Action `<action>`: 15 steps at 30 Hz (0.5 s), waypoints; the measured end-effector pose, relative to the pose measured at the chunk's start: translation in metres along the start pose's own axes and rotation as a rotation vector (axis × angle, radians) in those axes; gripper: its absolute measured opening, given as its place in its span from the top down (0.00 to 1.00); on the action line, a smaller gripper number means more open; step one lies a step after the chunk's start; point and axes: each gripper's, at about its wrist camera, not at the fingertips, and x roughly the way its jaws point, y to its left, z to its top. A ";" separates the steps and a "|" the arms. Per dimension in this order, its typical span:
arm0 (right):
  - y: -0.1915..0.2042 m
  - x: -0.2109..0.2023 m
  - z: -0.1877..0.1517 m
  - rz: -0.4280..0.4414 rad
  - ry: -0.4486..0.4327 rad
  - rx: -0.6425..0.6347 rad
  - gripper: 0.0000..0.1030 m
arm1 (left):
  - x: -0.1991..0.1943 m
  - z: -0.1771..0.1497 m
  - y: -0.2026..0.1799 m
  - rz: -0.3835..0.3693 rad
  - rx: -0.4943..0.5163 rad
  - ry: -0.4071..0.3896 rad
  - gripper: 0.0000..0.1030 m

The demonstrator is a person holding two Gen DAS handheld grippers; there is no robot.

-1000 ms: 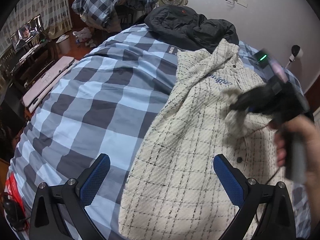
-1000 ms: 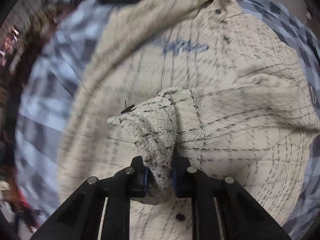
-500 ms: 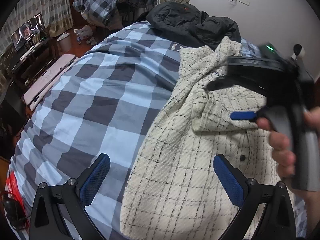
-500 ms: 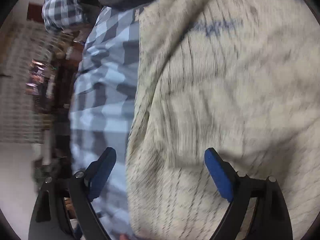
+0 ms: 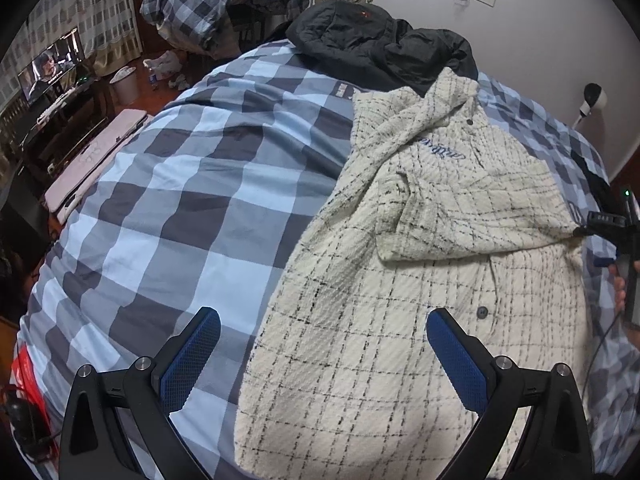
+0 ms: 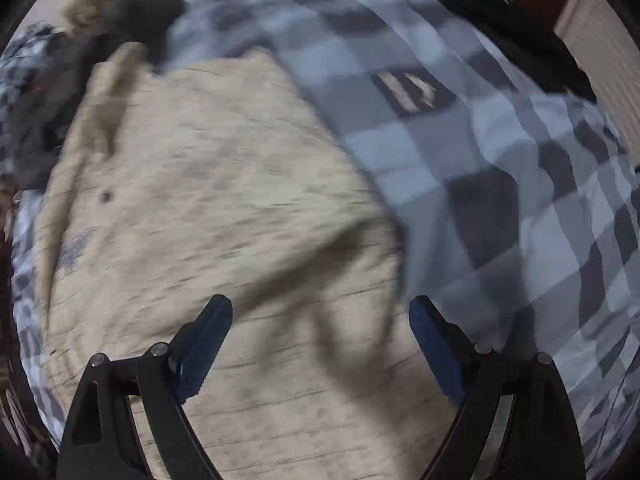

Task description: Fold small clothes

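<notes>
Cream checked shirt [image 5: 404, 280] lies spread on the blue plaid bedspread [image 5: 192, 184], one sleeve folded across its chest. Left gripper [image 5: 320, 360] hangs wide open over the hem, gripping nothing. Right gripper [image 6: 320, 344], blurred, gapes equally empty above the shirt's edge, dark jacket [image 5: 380, 48] beyond the collar

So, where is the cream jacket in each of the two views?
Left wrist view: the jacket fills the centre and lower right, on the checked cover.
Right wrist view: the jacket fills the centre and left, blurred.
Shared landmark: the blue lettering on the jacket, upper right in the left wrist view, far left in the right.
</notes>
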 end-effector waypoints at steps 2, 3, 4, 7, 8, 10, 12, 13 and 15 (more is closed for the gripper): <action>-0.008 0.004 0.005 0.063 0.018 0.076 0.15 | 0.002 -0.001 -0.001 0.012 0.007 0.000 0.00; -0.005 0.003 0.009 0.122 0.017 0.099 0.15 | 0.003 -0.001 -0.002 0.019 0.011 0.001 0.00; -0.002 0.000 0.012 0.142 0.010 0.094 0.15 | 0.006 -0.002 -0.003 0.025 0.015 0.007 0.00; 0.039 -0.009 0.020 0.125 -0.051 0.000 0.15 | 0.012 -0.002 -0.005 0.031 0.018 0.022 0.00; 0.049 -0.005 0.023 0.109 -0.069 -0.036 0.15 | 0.014 -0.002 -0.006 0.033 0.021 0.026 0.00; 0.060 0.013 0.029 0.055 -0.067 -0.099 0.15 | 0.017 -0.003 -0.008 0.038 0.032 0.032 0.00; 0.072 0.030 0.031 0.053 -0.029 -0.142 0.15 | 0.017 -0.005 -0.010 0.041 0.043 0.034 0.00; 0.077 0.039 0.033 0.054 -0.005 -0.154 0.15 | 0.017 -0.006 -0.011 0.041 0.047 0.035 0.00; 0.085 0.059 0.027 0.029 0.090 -0.208 0.15 | 0.017 -0.006 -0.011 0.041 0.047 0.038 0.00</action>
